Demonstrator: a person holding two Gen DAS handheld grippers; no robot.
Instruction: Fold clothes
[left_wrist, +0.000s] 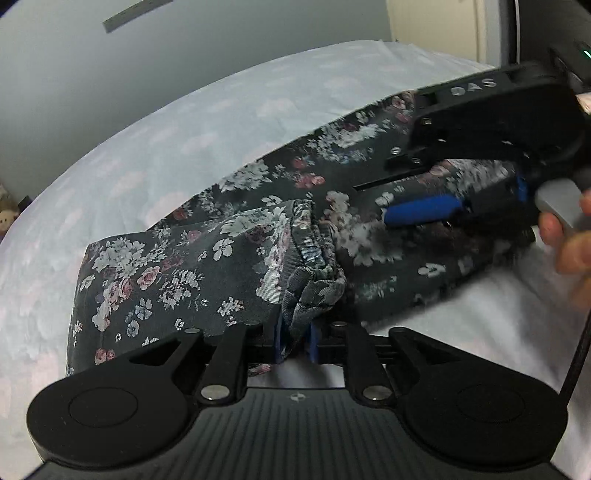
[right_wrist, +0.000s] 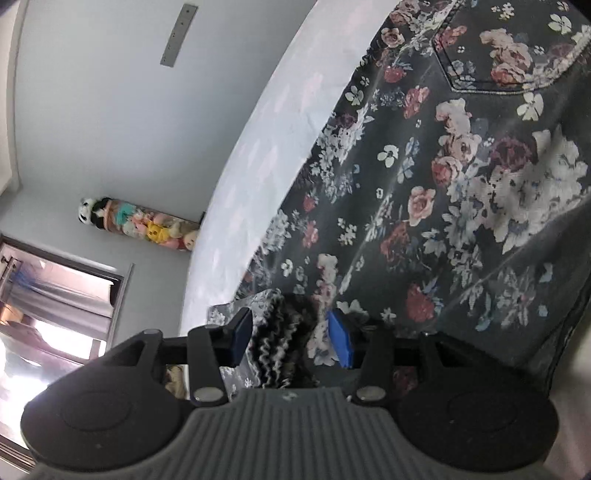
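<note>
A dark floral garment (left_wrist: 229, 254), with a patch pocket (right_wrist: 506, 55), lies on the pale bedsheet (left_wrist: 147, 147). My left gripper (left_wrist: 295, 341) is shut on a bunched hem of the garment at its near edge. My right gripper (right_wrist: 291, 338) has its blue pads (right_wrist: 341, 341) partly apart with a bunched fold of the same garment between them; whether they grip it is unclear. The right gripper also shows in the left wrist view (left_wrist: 424, 210), over the garment at the right, held by a hand (left_wrist: 569, 243).
The bed's floral sheet (right_wrist: 266, 155) runs to a grey wall (right_wrist: 110, 110). A roll of soft toys (right_wrist: 140, 225) lies by the wall. A window (right_wrist: 55, 306) is at the lower left of the right wrist view.
</note>
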